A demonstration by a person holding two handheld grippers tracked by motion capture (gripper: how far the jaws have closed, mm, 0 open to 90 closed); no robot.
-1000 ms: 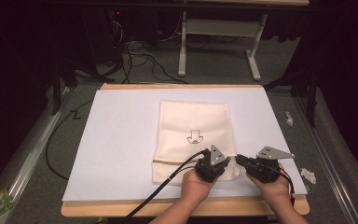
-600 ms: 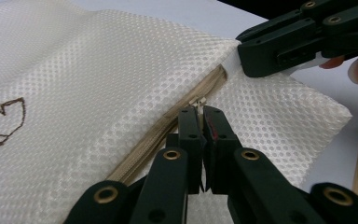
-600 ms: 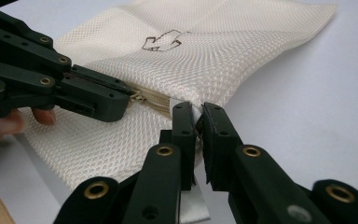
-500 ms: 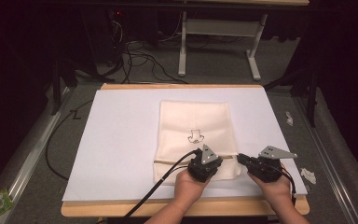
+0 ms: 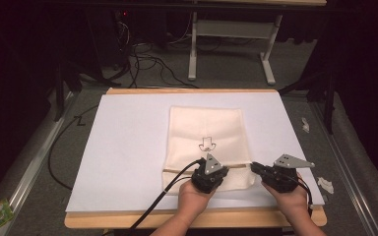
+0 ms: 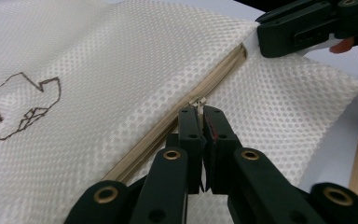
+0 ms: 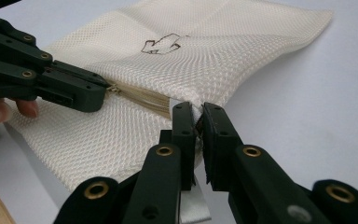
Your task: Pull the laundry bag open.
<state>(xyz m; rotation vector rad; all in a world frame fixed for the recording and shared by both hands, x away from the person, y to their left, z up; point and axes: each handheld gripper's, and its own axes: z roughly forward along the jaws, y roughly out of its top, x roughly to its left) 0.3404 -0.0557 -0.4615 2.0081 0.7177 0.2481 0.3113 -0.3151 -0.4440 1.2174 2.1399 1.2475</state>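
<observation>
Pinching the zipper pull (image 6: 198, 103), the left gripper (image 6: 200, 112) has its jaws nearly closed, only a thin slit between them with the small pale tab caught at the tips. The right gripper (image 7: 196, 115) is likewise drawn narrow, clamped on the side edge of the mesh bag (image 5: 205, 129) where the zipper (image 6: 182, 119) ends; a white tag (image 7: 193, 205) hangs below its jaws.

Progress, judged: the pull sits partway along the zipper line, about midway between the bag's two side edges in the high view. Which stretch of the zipper is parted I cannot tell; in the right gripper view the run between the two grippers looks slightly gaped. Estimate: roughly half the travel done, half left.

Outward from the jaws: the bag lies flat on the white sheet (image 5: 128, 147), its near end toward the person, a small outlined drawing (image 5: 206, 144) just beyond the left gripper. The zipper crosses the bag near that near end. The right gripper sits just beside the bag's right edge, holding it taut against the left gripper's pull. Wooden table edge (image 5: 128, 220) below both hands.
</observation>
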